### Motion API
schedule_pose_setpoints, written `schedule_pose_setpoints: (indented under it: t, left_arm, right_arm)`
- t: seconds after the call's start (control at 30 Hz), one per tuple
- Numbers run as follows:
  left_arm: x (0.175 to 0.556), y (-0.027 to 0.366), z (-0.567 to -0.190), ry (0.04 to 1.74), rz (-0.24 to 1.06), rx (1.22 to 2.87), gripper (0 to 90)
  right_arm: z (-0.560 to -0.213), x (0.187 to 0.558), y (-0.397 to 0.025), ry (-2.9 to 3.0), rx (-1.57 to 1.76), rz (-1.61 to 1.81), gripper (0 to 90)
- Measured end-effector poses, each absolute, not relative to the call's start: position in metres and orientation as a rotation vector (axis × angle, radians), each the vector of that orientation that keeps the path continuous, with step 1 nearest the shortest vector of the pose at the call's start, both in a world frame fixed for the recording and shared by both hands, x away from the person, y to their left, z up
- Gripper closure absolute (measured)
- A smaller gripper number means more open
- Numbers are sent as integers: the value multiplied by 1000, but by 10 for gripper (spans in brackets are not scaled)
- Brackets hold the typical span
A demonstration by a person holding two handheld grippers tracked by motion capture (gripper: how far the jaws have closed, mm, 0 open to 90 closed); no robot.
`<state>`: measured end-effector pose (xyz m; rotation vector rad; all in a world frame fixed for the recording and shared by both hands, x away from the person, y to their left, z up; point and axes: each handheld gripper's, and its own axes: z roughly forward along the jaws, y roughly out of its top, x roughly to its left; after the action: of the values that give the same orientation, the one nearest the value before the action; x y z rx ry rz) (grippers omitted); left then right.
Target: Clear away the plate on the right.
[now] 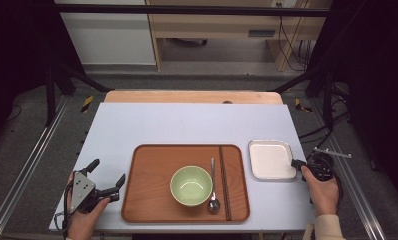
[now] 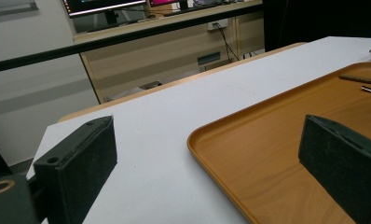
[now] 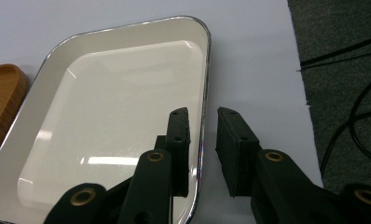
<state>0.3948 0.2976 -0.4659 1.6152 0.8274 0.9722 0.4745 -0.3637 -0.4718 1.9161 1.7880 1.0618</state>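
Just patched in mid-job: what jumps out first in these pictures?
The wooden tray at table centre catches the eye, holding a green bowl, a spoon and chopsticks. To its right, the right claw straddles the near rim of an empty white dish, jaws not yet closed. The left claw is wide open beside the tray's left edge.

Left gripper (image 1: 107, 177): jaws spread wide, pointing toward 1 o'clock. Right gripper (image 3: 203, 135): jaws narrowly parted, pointing toward 10 o'clock.
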Motion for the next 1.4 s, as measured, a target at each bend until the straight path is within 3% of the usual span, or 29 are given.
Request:
schedule_pose_setpoints:
  t: [0.73,1.07,1.4]
  left_arm:
    - [395,296,-466,826,976,1614,41]
    - [395,296,-464,823,972,1610,41]
    - [396,294,-447,840,956,1587,36]
  right_arm:
    - [-469,479,-357,1741,1992,1071,891]
    - [-444,471,-341,1704,1864,1166,891]
    - [-407,473,-297,1713,1697,1258,891]
